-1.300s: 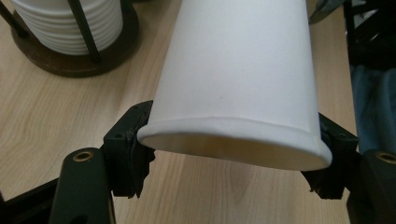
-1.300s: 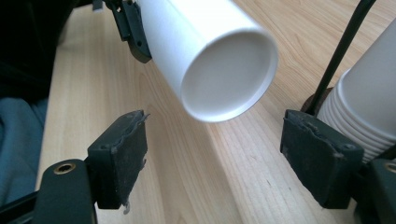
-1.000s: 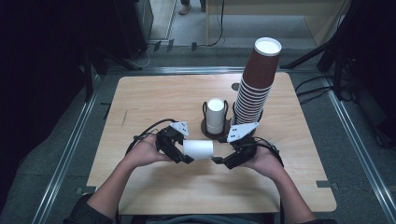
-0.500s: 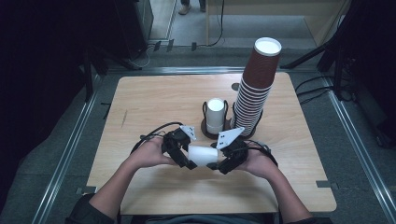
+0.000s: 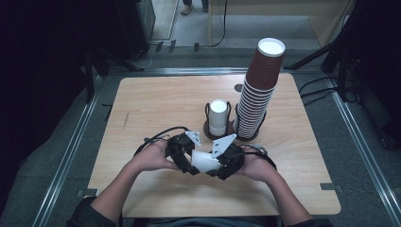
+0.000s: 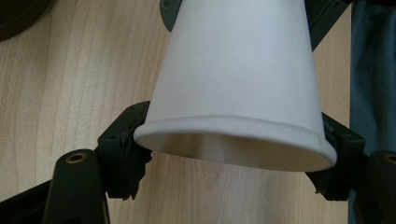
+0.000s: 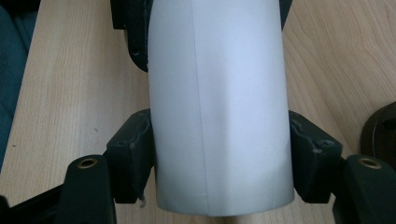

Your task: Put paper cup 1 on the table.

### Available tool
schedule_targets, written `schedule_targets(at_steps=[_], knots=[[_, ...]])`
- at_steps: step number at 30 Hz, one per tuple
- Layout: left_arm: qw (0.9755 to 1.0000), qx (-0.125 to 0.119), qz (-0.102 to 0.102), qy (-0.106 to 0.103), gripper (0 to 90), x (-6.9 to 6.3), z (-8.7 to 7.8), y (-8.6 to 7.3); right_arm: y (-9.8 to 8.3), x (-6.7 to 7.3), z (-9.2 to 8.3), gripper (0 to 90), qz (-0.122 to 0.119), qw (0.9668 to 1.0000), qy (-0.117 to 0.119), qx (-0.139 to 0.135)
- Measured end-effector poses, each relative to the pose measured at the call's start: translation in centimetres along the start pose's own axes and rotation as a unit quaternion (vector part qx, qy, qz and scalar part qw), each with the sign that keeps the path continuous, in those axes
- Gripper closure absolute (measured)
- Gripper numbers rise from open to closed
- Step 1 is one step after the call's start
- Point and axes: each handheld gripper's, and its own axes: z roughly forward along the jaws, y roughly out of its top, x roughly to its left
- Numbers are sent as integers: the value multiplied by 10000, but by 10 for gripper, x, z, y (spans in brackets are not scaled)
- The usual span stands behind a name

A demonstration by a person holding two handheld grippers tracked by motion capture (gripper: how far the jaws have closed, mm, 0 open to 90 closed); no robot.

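Holding a plain white paper cup (image 5: 204, 161) between both tools, you have it lying on its side just above the light wooden table (image 5: 156, 99), close to your body. No words or marks can be read on it; you can see one thin seam line running down its side. Your left gripper (image 5: 185, 158) has its black jaws on either side of the cup's wide rolled rim, touching it on both sides, and those jaws have just been opening a little. Your right gripper (image 5: 221, 166) has its jaws pressed on the narrower bottom end, and they have just been closing on it. The cup is smooth, clean and shaped like a cone. Farther back stands another white cup in a dark round holder (image 5: 218, 117), just beside a tall stack of brown paper cups (image 5: 257, 94).
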Motion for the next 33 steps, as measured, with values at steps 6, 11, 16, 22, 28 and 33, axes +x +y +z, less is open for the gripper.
schedule_targets(at_steps=[6,11,16,22,28,33], knots=[[9999,-68,121,54,201,-2,-3,0,0,1,-3,335,-57,9999,9,-82],[9990,-340,45,272,83,0,-11,-2,-4,-3,-9,334,32,9998,-64,-162],[9978,-575,-18,320,79,1,-16,-6,-7,-7,-15,333,210,9992,-143,-297],[9963,-775,-35,371,79,3,-21,-9,-13,-11,-23,332,356,9974,-218,-588],[9936,-1054,-122,382,79,4,-28,-12,-17,-14,-29,332,573,9947,-192,-837],[9896,-1383,-194,344,80,5,-33,-13,-17,-16,-33,332,687,9919,-203,-1046]])
